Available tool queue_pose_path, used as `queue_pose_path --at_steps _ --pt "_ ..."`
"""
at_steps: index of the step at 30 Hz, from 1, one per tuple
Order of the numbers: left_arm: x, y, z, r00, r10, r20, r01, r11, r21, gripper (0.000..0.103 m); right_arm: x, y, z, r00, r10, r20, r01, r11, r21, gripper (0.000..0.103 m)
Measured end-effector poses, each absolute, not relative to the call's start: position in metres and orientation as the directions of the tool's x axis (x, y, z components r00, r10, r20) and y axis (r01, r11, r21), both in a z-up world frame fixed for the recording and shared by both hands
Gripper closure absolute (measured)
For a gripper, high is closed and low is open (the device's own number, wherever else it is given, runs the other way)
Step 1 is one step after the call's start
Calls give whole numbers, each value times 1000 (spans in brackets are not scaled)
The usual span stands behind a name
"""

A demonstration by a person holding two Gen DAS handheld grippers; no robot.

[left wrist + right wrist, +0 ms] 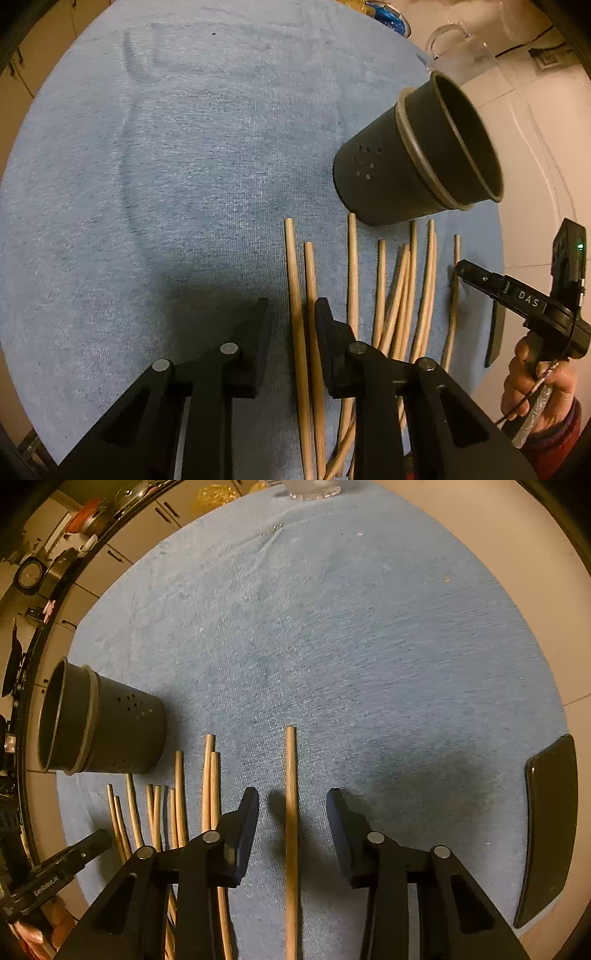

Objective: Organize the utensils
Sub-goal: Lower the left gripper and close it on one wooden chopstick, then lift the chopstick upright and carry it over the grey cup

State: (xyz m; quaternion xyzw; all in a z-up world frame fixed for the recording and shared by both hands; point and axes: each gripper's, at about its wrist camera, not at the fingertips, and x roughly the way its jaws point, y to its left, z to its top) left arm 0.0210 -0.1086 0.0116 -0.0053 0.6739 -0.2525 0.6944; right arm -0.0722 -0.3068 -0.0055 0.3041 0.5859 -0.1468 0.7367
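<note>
a row of wooden chopsticks (352,269) is laid on a blue cloth (166,166), all of them just on the near side of a dark holder (417,162), which stands upright on the same cloth and looks empty as far as can be seen. the pickup step is judged to be in hand, one stick for each gripper, with nothing yet placed in the holder.

the left gripper (291,317) is seen narrow, its jaws straddling the stick farthest from the holder (295,295) in the left view; contact of the pads cannot be confirmed. the right gripper (291,805) is set moderately wide around a lone stick (291,812) that lies apart from the holder, beyond the rest of the row, with clear gaps on both sides, so nothing is held there. a dark flat object (546,827) lies farther still from the holder, at the cloth's edge.

next, the jaws would need to be closed fully on each thin stick, then a lift and a carry to the holder's mouth would be called for, the sticks being tipped upright for insertion.
</note>
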Motion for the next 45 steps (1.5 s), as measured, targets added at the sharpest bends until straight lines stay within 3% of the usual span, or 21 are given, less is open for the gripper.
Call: queue_pose_path --at_steps 2,11,14,18,22,31,45 --pt "22 -112 8 -36 -332 -943 347 880 -323 88 -71 -307 -7 263 143 -954 569 776 273 70" --pt "29 -137 14 6 -232 -973 415 885 -209 91 -56 -304 -5 213 84 -973 547 815 190 78" --pt "27 -147 16 46 -191 -981 445 883 -151 96 -48 -301 -4 178 36 -983 527 840 126 85" --pt "25 -145 17 56 -221 -974 434 884 -176 97 -40 -292 -2 156 -14 -988 487 871 65 96" --pt "21 -130 20 47 -303 -952 403 878 -260 98 -46 -293 6 214 30 -976 504 853 137 97" --pt "-2 -106 83 216 -404 -889 458 846 -273 98 -83 -296 59 453 89 -887 495 802 334 97" --pt "-26 -69 152 361 -476 -802 492 828 -270 98 -137 -269 149 696 -52 -716 405 852 332 97"
